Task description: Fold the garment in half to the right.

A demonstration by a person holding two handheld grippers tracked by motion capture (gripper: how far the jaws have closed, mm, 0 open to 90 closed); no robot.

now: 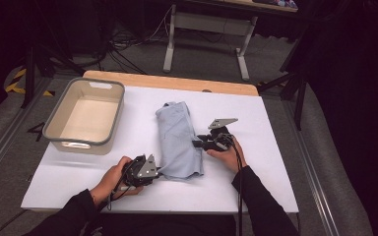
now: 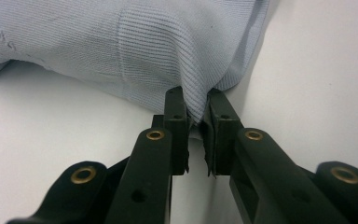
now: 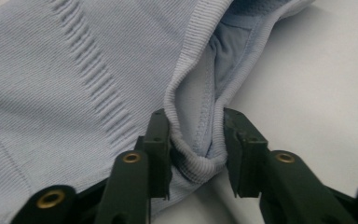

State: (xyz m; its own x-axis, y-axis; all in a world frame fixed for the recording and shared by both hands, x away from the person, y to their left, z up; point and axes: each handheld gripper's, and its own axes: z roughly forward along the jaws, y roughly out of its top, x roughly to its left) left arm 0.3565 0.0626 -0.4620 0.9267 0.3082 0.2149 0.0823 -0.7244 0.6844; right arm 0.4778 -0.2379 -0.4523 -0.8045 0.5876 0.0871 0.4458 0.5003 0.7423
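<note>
High view: light-blue garment point(image 1: 178, 140) lies folded lengthwise mid-table on the white table top point(image 1: 275, 167), long axis running away from the person. Grey-rimmed beige bin point(image 1: 86, 116) sits at the far left of the table, well apart from the cloth.

Left gripper point(image 1: 153, 170) is at the garment's near-left corner, held in the left hand point(image 1: 112, 181). Left gripper view: jaws narrow, pads point(image 2: 176, 122) pinching a ribbed corner of the garment point(image 2: 135, 51); fabric is squeezed between them and comes out above the tips. Firm grip on the cloth.

Right gripper point(image 1: 200, 143) is at the garment's right edge, about mid-length, held in the right hand point(image 1: 229, 156); its grey three-cornered plate point(image 1: 222, 122) tilts up. Right gripper view: jaws partly closed around a looped ribbed hem of the garment point(image 3: 51, 84). Left pad point(image 3: 160, 140) touches the hem fold; on the right pad's side a small gap seems to show. Hem sits between the jaws, but whether it is truly clamped I can't tell.

Garment lies flat on the table apart from the two pinched spots.
</note>
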